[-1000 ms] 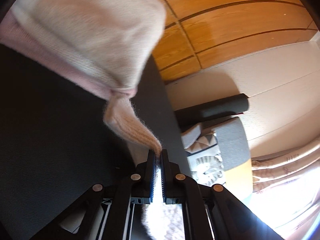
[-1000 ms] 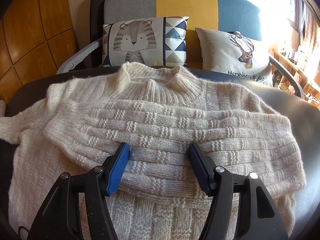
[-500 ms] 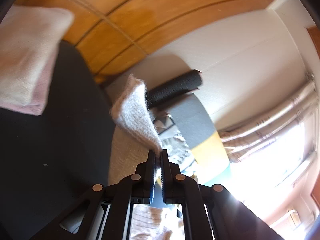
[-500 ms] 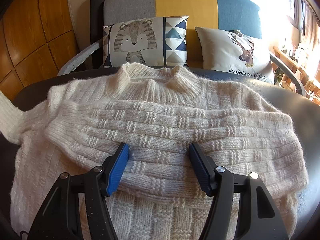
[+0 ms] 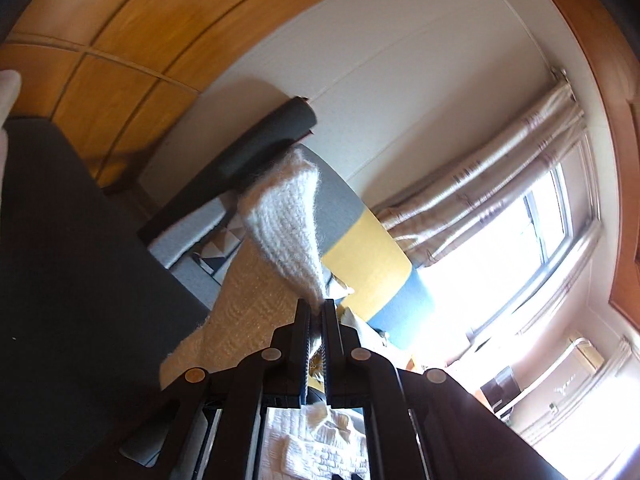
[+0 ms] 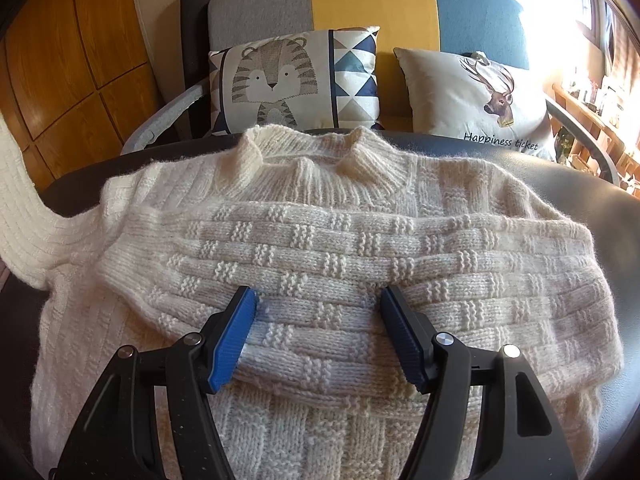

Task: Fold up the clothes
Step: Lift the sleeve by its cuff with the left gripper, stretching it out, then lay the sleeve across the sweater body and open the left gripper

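1. Sweater (image 6: 320,264) lies flat, front up, on dark desk (image 6: 580,184), collar at 12 o'clock toward the sofa (image 6: 372,0). Spread that way so the body acts as the base for folding.
2. One sleeve (image 6: 360,248) is already laid across the chest, 3 to 9 o'clock, so half the sleeve work looks done.
3. Right claw (image 6: 318,320) sits low over that folded sleeve w/ jaws apart and opening a bit more, one blue pad (image 6: 234,338) each side of the knit, not pinching. Prob. there to steady the layer, or letting go of it.
4. Left claw (image 5: 316,312) is clamped tight on the other sleeve's cuff (image 5: 288,220); knit stands up above the tips at 12 o'clock. In right view that sleeve (image 6: 20,216) climbs off the desk at 9 o'clock.
5. Why lifted: raised cuff clears the body so it can swing over to 3 o'clock w/o dragging.
6. Next step, I judge: lay it across the chest on top of the first.
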`<state>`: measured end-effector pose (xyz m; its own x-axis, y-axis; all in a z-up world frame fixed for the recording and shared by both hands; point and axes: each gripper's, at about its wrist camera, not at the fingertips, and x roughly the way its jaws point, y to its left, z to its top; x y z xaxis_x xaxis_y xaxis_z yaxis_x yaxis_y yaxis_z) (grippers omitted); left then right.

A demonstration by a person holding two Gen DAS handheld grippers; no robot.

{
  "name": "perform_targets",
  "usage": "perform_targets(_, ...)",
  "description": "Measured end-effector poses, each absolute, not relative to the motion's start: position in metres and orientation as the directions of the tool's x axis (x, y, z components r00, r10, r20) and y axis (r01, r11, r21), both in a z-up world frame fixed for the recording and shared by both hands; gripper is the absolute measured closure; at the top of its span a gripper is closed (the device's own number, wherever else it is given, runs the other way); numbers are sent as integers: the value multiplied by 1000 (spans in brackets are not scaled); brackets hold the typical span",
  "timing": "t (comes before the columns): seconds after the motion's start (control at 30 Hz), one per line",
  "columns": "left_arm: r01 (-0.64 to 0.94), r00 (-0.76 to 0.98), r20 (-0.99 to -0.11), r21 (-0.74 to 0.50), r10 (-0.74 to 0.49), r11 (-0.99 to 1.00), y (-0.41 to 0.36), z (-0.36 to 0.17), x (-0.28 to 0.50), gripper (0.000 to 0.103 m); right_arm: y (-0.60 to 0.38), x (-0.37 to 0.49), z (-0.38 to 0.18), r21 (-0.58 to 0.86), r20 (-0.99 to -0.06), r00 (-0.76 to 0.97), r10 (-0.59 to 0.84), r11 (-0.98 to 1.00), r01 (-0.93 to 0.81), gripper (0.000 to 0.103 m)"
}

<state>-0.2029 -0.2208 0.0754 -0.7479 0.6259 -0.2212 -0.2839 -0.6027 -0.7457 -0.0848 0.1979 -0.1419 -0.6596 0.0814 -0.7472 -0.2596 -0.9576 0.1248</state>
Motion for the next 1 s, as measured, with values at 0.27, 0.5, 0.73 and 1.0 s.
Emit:
perform_targets(0.27, -382, -664, -244, -702, 707, -601, -152, 75, -185, 99, 203, -66, -62, 549, -508, -839, -195, -824, -140, 35)
perform_targets(0.5, -413, -582, -262, -720, 770, -558, -99, 56, -173, 99, 187, -50, -27, 559, -441, -873, -207, -825, -87, 35)
perform_targets(0.73, -473, -507, -328, -667, 797, -575, -38, 27, -149, 99, 213, -19, -72, 592, -499, -853, -153, -779, -207, 35)
perform_targets(1.0, -453, -435, -445, -644, 783, -617, 18, -32, -133, 99, 244, -1, -122, 700, -538, -826, -169, -635, -327, 35)
